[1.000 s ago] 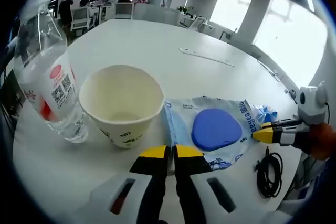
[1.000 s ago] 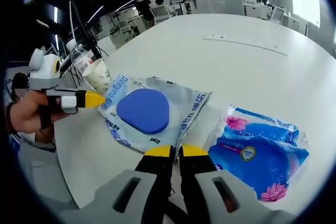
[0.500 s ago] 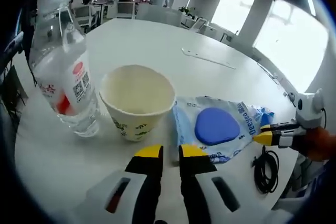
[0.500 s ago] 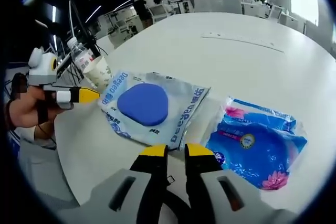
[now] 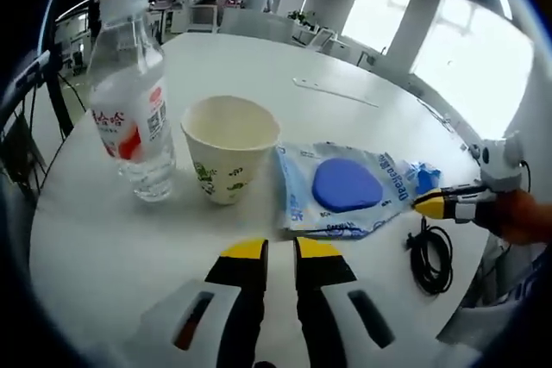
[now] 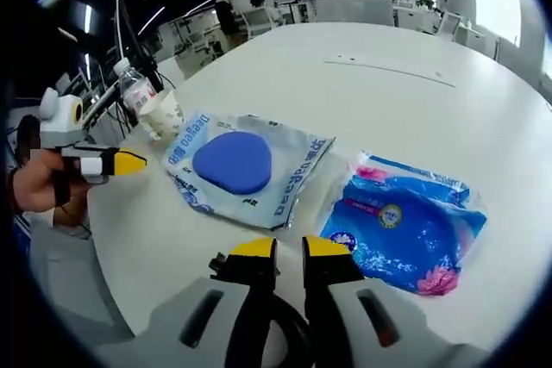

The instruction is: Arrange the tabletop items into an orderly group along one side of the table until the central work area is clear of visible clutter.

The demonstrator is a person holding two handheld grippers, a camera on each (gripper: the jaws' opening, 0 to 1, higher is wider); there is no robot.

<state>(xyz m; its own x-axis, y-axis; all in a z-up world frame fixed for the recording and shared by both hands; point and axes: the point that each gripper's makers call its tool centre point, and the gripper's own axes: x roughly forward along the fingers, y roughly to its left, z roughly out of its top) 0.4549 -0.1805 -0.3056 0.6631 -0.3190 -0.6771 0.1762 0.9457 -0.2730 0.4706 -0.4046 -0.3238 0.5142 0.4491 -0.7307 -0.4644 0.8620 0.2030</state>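
- White round desk (image 5: 259, 66) in an open office with ceiling strip lights and bright windows at 2 o'clock.
- Clear water bottle (image 5: 129, 101), upright, red-and-white label, at 10 o'clock, just beside the paper cup (image 5: 228, 157).
- Pale packet with a blue disc (image 5: 345, 187), lying flat, long axis 9-to-3, beside the cup.
- Blue flowered packet (image 6: 401, 230) lies flat at 3 o'clock.
- Left hand-held gripper (image 5: 272, 252) released, narrow gap, empty; right hand-held gripper (image 6: 289, 252) likewise.

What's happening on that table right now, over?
Both claws, left and right, slightly open, empty. Bottle, cup, blue pouch and blue packet lined up. Black cable lies nearby.
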